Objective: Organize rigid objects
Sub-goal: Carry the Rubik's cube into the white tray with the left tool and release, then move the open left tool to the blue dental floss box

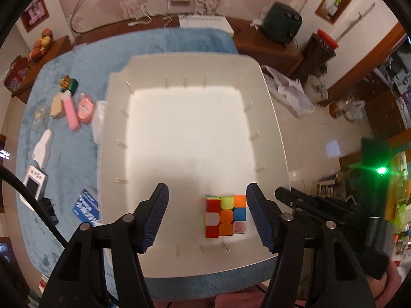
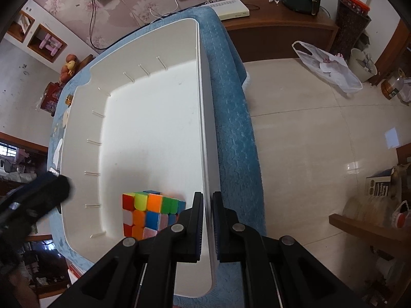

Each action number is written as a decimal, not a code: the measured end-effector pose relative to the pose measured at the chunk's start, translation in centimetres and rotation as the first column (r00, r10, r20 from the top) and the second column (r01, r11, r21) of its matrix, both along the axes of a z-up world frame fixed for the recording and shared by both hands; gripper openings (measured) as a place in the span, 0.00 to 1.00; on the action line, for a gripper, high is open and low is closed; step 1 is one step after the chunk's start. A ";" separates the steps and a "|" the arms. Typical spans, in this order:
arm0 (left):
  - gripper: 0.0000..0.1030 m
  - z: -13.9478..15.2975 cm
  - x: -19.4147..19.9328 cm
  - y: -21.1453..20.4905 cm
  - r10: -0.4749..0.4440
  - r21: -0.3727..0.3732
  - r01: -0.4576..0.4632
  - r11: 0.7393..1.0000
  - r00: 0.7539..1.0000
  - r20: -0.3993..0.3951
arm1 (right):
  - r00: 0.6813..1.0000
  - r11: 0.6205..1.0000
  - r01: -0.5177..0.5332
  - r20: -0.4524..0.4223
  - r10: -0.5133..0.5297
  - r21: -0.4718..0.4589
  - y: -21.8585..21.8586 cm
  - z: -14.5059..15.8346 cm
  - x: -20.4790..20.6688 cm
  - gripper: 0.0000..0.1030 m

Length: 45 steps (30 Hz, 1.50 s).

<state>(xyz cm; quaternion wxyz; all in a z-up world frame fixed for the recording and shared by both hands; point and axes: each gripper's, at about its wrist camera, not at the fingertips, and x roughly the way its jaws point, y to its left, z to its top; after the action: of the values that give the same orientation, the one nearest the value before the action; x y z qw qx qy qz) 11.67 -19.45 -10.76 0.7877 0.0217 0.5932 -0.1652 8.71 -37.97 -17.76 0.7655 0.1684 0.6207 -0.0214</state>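
While clamped narrow on the right wall of the white bin, right gripper steadies the container on the blue mat; best kept pinching exactly there, no twisting. Puzzle cube sits loose on the bin floor in the near right corner, close to that held wall, no pad touching it.

Left gripper hangs over the bin with fingers spread moderately wide and empty, the cube showing between them nearer the right one. Looks like a release just finished, so next step by judgement: lift clear straight up, avoid nudging the cube or the rim, then swing across to the loose items on the mat left of the bin.

Waiting there: pink lighter, pink case, beige block, green-and-gold box, white device, blue packet. Worth choosing one with free sides, squaring the fingers across its narrow width, closing firmly before lifting. Lighter lies against the beige block, so risk of dragging both.
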 end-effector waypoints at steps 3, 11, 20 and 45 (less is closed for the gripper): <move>0.70 1.3 0.1 1.4 0.023 -0.021 -0.022 1.000 0.999 0.039 | 1.000 1.000 0.003 0.003 -0.003 -0.012 0.1 -0.1 0.0 0.06; 0.76 3.7 0.3 6.5 0.050 -0.034 -0.047 0.998 0.993 0.103 | 0.998 0.998 0.065 -0.017 -0.066 -0.014 -0.1 -0.7 0.0 0.06; 0.79 3.3 0.4 12.5 -0.028 0.059 0.023 0.998 0.996 0.090 | 0.987 0.986 0.159 0.001 -0.159 -0.057 0.3 -0.6 -0.4 0.06; 0.87 -7.2 2.4 15.8 -0.427 0.090 0.461 0.883 0.868 -0.255 | 0.932 0.931 0.362 0.042 -0.361 -0.049 0.2 -0.7 -1.2 0.11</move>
<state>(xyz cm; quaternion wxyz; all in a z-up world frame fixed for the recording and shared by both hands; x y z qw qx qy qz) 14.06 -3.70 -17.92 0.6513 0.1972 0.6689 -0.2991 7.46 -37.78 -18.42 0.7628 0.2587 0.5657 -0.1764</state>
